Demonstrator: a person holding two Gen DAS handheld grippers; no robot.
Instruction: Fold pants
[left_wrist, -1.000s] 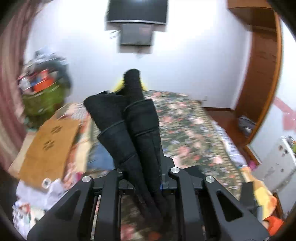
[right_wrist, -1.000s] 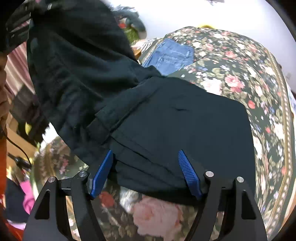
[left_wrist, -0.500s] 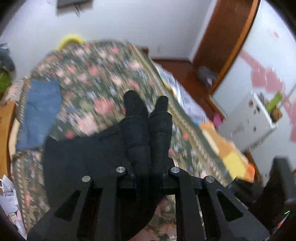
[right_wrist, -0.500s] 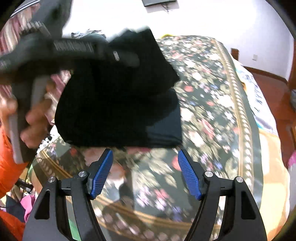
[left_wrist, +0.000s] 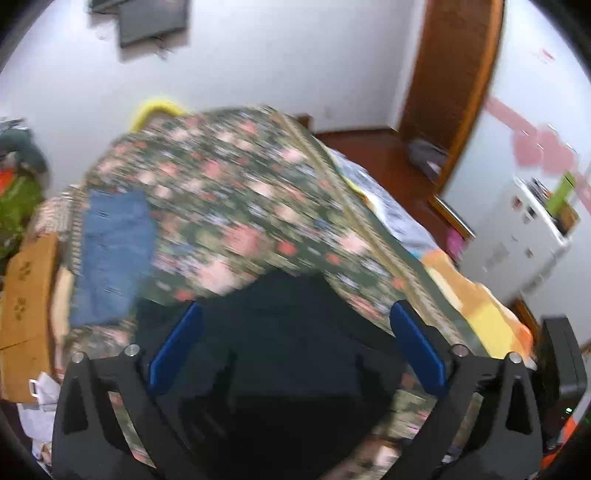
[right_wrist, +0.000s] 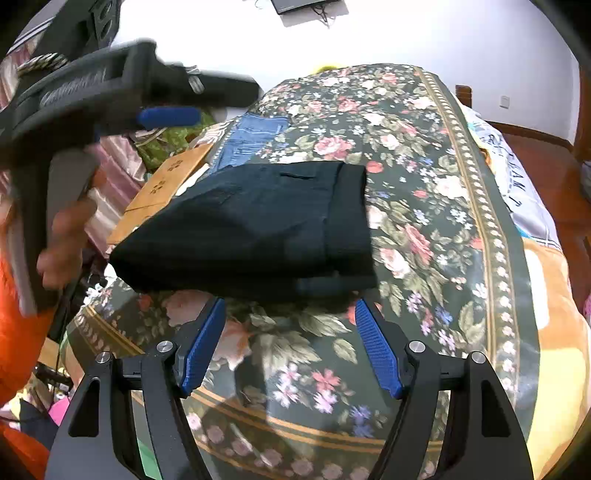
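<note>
The black pants (right_wrist: 258, 225) lie folded in a flat rectangle on the floral bedspread (right_wrist: 424, 206). In the left wrist view the black pants (left_wrist: 288, 332) fill the space below my left gripper (left_wrist: 291, 350), which is open and empty just above them. My right gripper (right_wrist: 291, 343) is open and empty, a little in front of the near edge of the pants. The left gripper's body and the hand holding it show at the upper left of the right wrist view, and one blue pad (right_wrist: 168, 116) of it is visible there.
Folded blue jeans (right_wrist: 251, 138) lie on the bed beyond the black pants, also in the left wrist view (left_wrist: 114, 251). A brown cardboard piece (right_wrist: 162, 184) sits at the bed's left edge. A white cabinet (left_wrist: 524, 240) and wooden door frame (left_wrist: 450, 85) stand to the right.
My left gripper has let go of the pant legs and opened; the pants now lie folded on the bed. My right gripper has pulled back from the pants.
</note>
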